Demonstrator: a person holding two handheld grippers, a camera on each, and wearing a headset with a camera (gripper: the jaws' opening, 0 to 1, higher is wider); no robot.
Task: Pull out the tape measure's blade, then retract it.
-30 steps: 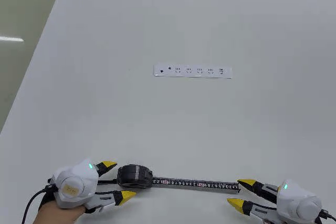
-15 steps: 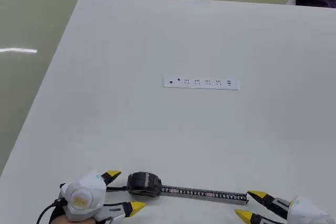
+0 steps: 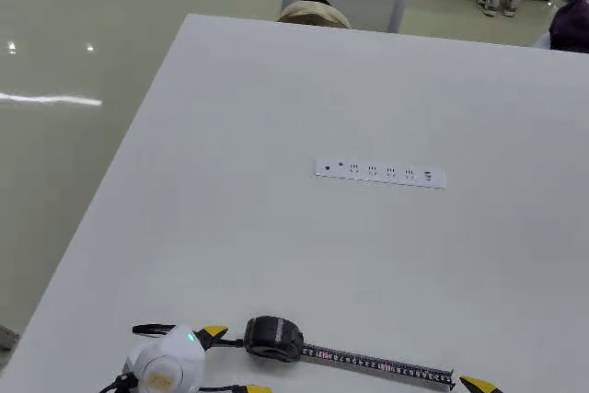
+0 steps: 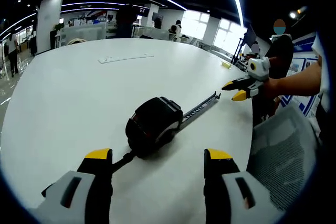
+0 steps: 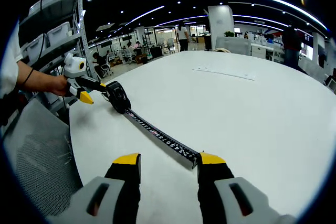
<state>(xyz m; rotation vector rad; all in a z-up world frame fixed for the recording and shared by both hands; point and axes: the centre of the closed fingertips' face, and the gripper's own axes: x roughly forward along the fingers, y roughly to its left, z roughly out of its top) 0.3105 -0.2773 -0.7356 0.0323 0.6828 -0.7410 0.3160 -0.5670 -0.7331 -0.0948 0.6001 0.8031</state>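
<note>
A black tape measure [image 3: 273,339] lies near the table's front edge, and its blade [image 3: 377,365] is drawn out to the right, flat on the white table [image 3: 276,135]. My left gripper [image 3: 232,361] stands open just left of the case. In the left gripper view the tape measure [image 4: 153,124] sits a little ahead of the open left gripper [image 4: 158,155], untouched. My right gripper [image 5: 169,158] is open, with the blade's end [image 5: 190,158] lying between its fingertips, close to the right one. One yellow tip of it [image 3: 479,384] shows past the blade's end.
A white power strip [image 3: 380,173] lies flat at mid-table, well beyond the tape. The table's left edge [image 3: 101,218] drops to a glossy floor. A chair back [image 3: 313,12] stands at the far edge, and people stand at the far right.
The head camera has tilted up, so both grippers sit lower in the picture. The tape case and blade stay put at the same length. Both grippers remain open.
</note>
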